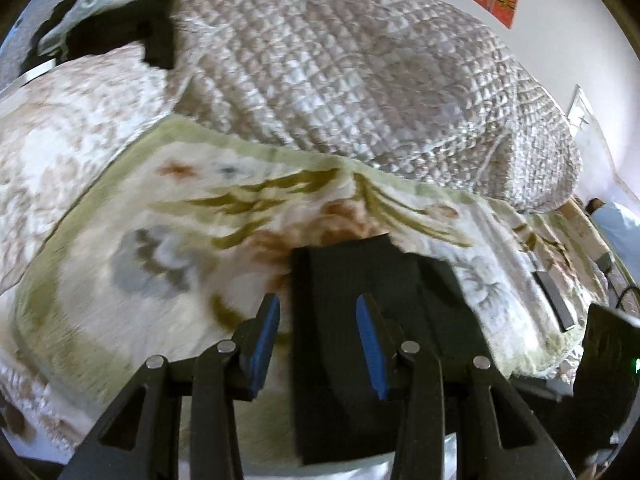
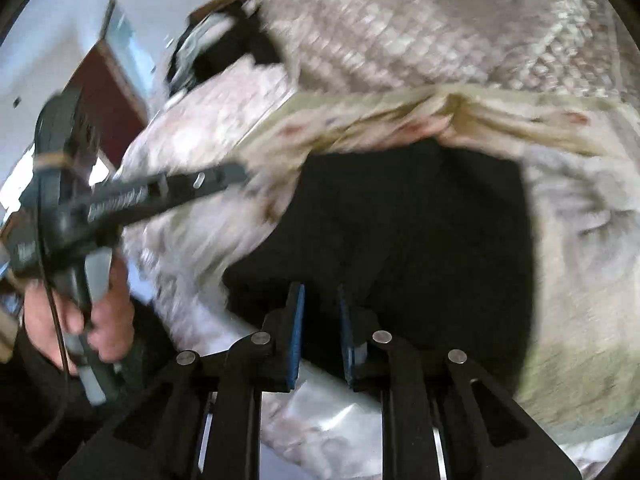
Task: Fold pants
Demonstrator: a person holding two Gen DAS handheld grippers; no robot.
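The black pants lie folded in a compact block on a floral blanket on the bed. In the left wrist view my left gripper is open over the pants' left edge, holding nothing. In the right wrist view the pants fill the middle as a dark mass. My right gripper hovers over their near edge with its jaws a small gap apart and nothing between them. The left gripper tool and the hand holding it show at the left of that view.
A quilted grey-white bedspread is bunched behind the blanket. Another dark garment lies at the far left of the bed. A dark flat device lies on the blanket at the right. A red door stands beyond the bed.
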